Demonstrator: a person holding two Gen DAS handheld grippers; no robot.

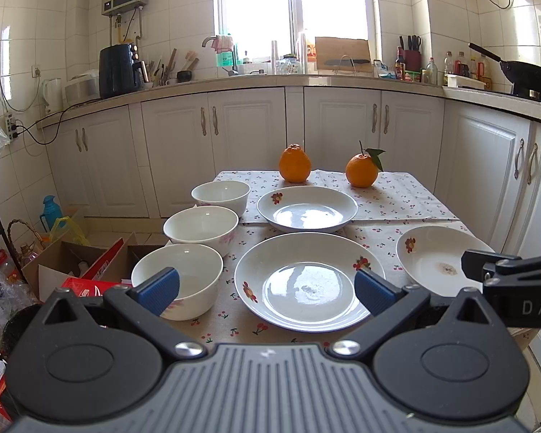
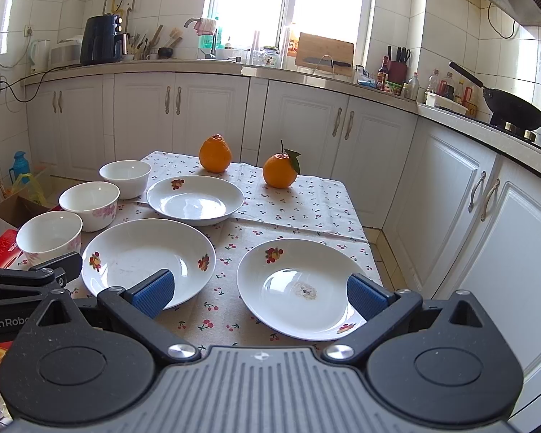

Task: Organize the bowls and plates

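Three bowls lined along table left edge, three plates spread apart, nothing stacked. Left gripper and right gripper hover, jaws wide, empty, ready to pick.

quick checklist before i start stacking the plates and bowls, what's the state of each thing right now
1. Left hand-held gripper open and empty: ok.
2. Right hand-held gripper open and empty: ok.
3. Three bowls in a row on the table's left, near bowl unobstructed: ok.
4. Three plates lying flat and apart, none overlapping: ok.
5. Right plate clean: not ok, there is a small mark at its middle.
6. Two oranges at the far edge, clear of the dishes: ok.
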